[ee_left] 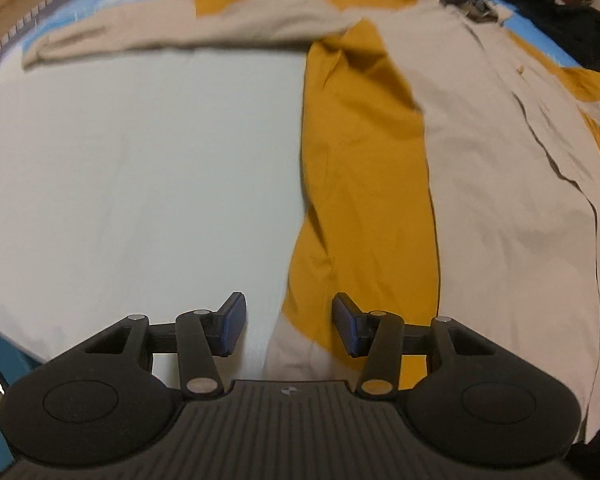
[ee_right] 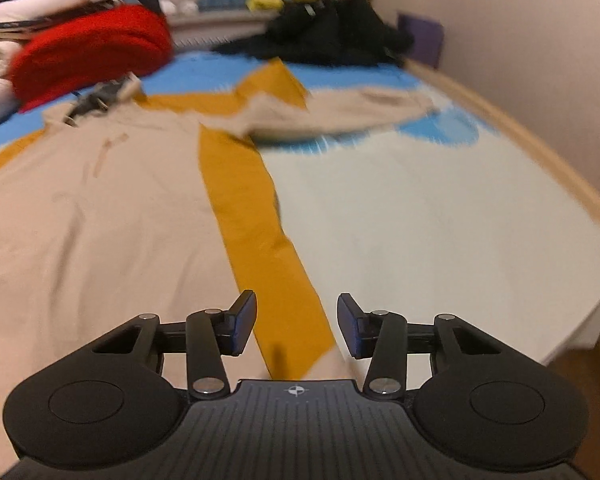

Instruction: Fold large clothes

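A large beige-and-mustard shirt (ee_left: 480, 152) lies spread face-up on a bed (ee_left: 140, 180) covered by a pale sheet, its button placket running up the middle and one long sleeve (ee_left: 172, 28) stretched straight out across the far part of the sheet toward a blue patch of bedding. The left tongs (ee_left: 288, 326) hang just above the shirt's near hem where the mustard side panel (ee_left: 360, 160) meets the beige band, jaws spread wide with nothing between them. The right tongs (ee_right: 296, 326) likewise stand wide open and empty, poised over the near end of the same mustard stripe at the garment's edge, beside bare sheet. A red garment (ee_right: 92, 52), a dark heap of clothes (ee_right: 332, 36) and some pale folded laundry sit at the head of the bed, well apart from the shirt. By my reading the fold has not yet begun: the shirt is laid out flat and both tools are lining up on the side seam for a first grasp. The next move likely calls for pinching the hem corner with one tool and a point higher along the side or the sleeve with the other, then carrying that side across toward the placket without dragging the rest out of square.
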`<act>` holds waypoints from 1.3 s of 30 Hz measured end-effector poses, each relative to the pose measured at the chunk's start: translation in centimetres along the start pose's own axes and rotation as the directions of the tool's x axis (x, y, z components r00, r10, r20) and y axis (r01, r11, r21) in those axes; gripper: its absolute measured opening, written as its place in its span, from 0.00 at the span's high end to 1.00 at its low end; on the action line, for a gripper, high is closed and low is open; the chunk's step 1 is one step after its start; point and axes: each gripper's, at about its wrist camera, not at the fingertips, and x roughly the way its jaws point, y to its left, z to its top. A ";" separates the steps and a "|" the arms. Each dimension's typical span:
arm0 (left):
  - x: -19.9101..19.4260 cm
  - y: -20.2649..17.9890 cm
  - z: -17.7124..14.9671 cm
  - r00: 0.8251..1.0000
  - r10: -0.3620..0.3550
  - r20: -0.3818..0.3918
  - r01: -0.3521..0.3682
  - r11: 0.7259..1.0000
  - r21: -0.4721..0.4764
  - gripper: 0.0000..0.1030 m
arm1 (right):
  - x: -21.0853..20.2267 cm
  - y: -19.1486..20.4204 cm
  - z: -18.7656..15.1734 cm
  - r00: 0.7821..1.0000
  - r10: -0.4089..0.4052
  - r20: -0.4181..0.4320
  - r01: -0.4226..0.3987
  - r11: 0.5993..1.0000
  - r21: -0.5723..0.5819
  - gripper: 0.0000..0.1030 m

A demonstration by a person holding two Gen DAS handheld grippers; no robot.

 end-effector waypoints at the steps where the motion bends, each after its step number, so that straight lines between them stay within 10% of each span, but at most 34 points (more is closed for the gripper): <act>1: 0.1 0.0 -0.1 1.000 -0.010 -0.003 0.010 1.000 0.002 0.61 | 0.6 -0.4 -0.1 1.000 -0.001 -0.027 0.002 1.000 0.018 0.57; 5: -0.4 -0.5 -0.6 0.999 -0.021 0.025 0.020 0.998 0.052 0.94 | 3.1 -0.3 -1.2 0.984 -0.011 -0.175 0.020 0.999 0.050 0.69; 10: -1.7 0.3 -1.6 0.996 -0.013 0.088 0.012 1.000 0.012 0.97 | 3.3 -0.8 -1.7 0.972 0.001 -0.236 0.025 0.994 0.107 1.00; 16: -2.2 -0.4 -2.5 0.997 -0.034 0.064 0.032 0.999 0.036 0.97 | 1.2 -0.6 -1.0 0.968 0.039 -0.248 -0.011 0.993 0.115 1.00; 19: -2.3 -0.5 -2.8 0.998 -0.016 0.068 0.014 0.999 0.029 0.91 | 0.7 -1.8 -1.3 0.958 -0.079 -0.275 0.107 0.990 0.089 1.00; 25: -1.5 0.3 -3.1 1.000 -0.010 0.010 0.010 0.999 -0.053 0.65 | -0.3 -3.7 -1.3 0.976 0.072 -0.205 -0.016 0.965 0.262 0.99; 26: -1.6 0.3 -3.2 1.000 -0.017 0.009 0.018 0.998 -0.052 0.65 | -0.6 -3.6 -1.0 0.984 0.077 -0.163 -0.032 0.963 0.267 0.96; 28: -1.5 0.3 -3.1 1.000 -0.024 0.009 0.024 0.998 -0.051 0.65 | -0.4 -3.4 -0.6 0.985 0.104 -0.141 -0.061 0.957 0.284 0.50; 30: -1.6 0.4 -3.2 0.999 -0.033 0.007 0.033 0.998 -0.057 0.65 | 0.2 -3.0 -0.3 0.984 0.111 -0.142 -0.065 0.953 0.295 0.40; 36: -1.2 0.6 -3.4 0.999 -0.041 -0.004 0.041 0.997 -0.064 0.65 | 3.1 -1.6 -1.1 0.959 0.048 -0.278 0.014 0.976 0.216 0.41; 39: -1.1 0.2 -3.5 0.999 -0.051 -0.005 0.050 0.998 -0.035 0.77 | 3.4 -1.1 -1.5 0.951 0.021 -0.310 0.044 0.978 0.202 0.62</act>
